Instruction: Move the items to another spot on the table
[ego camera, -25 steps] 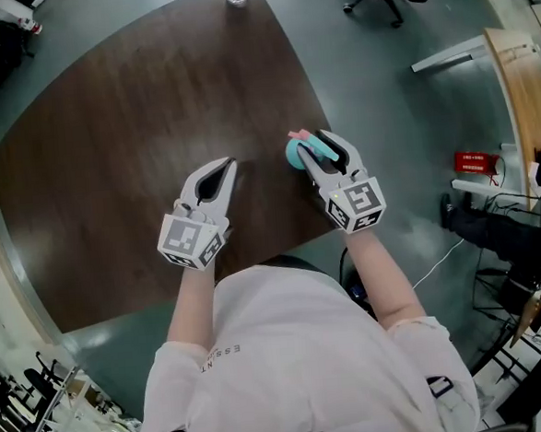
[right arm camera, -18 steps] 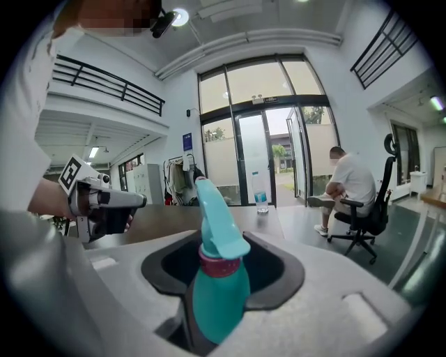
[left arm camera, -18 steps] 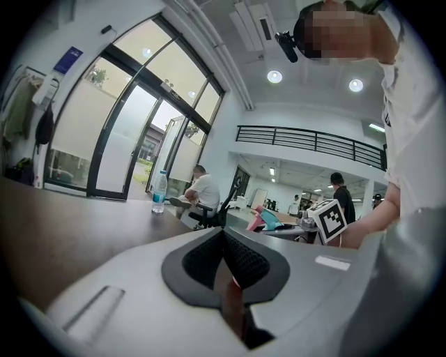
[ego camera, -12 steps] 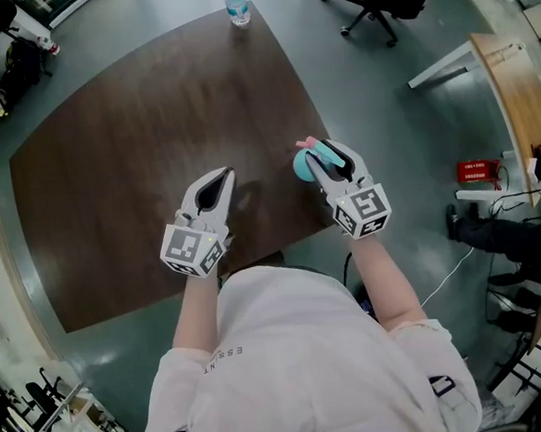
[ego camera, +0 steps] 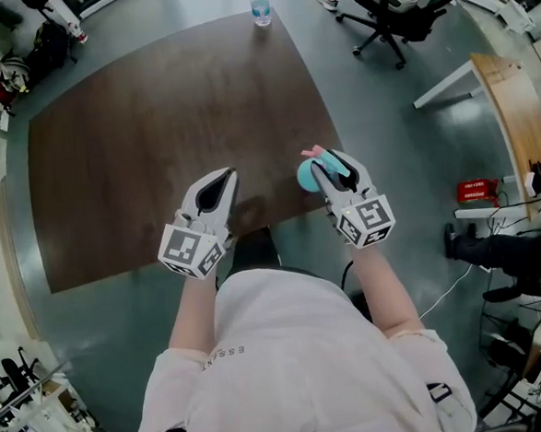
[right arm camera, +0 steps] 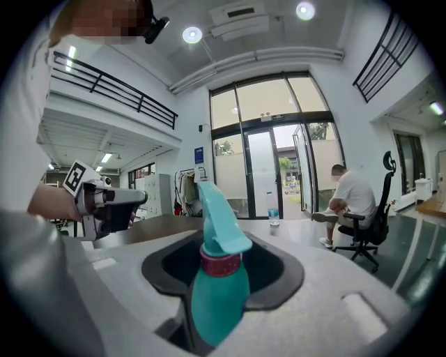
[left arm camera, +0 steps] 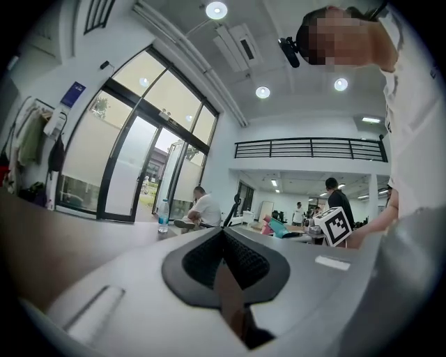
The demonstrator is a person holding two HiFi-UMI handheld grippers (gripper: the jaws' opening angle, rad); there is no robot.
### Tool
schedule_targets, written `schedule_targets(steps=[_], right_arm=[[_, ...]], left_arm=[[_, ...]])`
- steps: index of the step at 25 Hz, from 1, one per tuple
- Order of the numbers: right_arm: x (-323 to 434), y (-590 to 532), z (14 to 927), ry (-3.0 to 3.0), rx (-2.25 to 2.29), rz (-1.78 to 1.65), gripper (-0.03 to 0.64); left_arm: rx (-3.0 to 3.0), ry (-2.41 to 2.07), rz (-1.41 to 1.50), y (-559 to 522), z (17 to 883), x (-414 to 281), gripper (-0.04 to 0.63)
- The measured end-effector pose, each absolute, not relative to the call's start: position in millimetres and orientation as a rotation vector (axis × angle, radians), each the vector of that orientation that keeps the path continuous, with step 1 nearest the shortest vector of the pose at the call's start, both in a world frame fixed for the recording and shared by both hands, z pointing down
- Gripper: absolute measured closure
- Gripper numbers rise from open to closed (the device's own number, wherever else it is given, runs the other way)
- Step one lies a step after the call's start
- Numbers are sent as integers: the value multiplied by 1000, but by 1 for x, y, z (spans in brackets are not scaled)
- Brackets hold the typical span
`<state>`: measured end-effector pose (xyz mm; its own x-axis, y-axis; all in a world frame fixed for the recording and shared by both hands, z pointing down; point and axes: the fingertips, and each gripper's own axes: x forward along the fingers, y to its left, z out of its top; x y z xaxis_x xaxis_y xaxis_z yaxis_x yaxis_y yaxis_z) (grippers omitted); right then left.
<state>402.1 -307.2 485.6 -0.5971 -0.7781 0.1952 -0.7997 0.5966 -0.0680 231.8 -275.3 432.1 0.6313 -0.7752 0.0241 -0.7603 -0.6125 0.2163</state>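
A teal spray bottle point(ego camera: 306, 175) with a pink collar is gripped by my right gripper point(ego camera: 327, 165) over the near right edge of the dark brown table point(ego camera: 152, 108). In the right gripper view the bottle point(right arm camera: 212, 286) stands upright between the pads, nozzle pointing right; the jaws have just been closing a little on it. My left gripper point(ego camera: 220, 179) hovers beside it, over the table's near edge, shut with nothing in it. Its pads point(left arm camera: 224, 244) meet in the left gripper view, which also shows the bottle's teal top point(left arm camera: 282, 227) at the right.
A clear water bottle point(ego camera: 258, 3) stands at the table's far edge. Behind it a person sits on an office chair point(ego camera: 395, 8). A light wooden desk point(ego camera: 522, 110) and a red box point(ego camera: 477, 190) are at the right. Grey floor surrounds the table.
Both grippers have risen and drawn back toward the table's near edge, the spray bottle going with the right one. The head view has shifted, so the table shows farther up.
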Motion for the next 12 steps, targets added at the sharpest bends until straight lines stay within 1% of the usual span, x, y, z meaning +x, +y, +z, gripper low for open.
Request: schedule_targets(steps=[7, 12], right_arm=[[360, -278, 491, -2776, 1127, 210, 462], [294, -270, 492, -2845, 905, 204, 462]], left_arm=[[2533, -1482, -84, -221, 440, 193, 580], [2420, -1691, -101, -190, 434, 137, 580]])
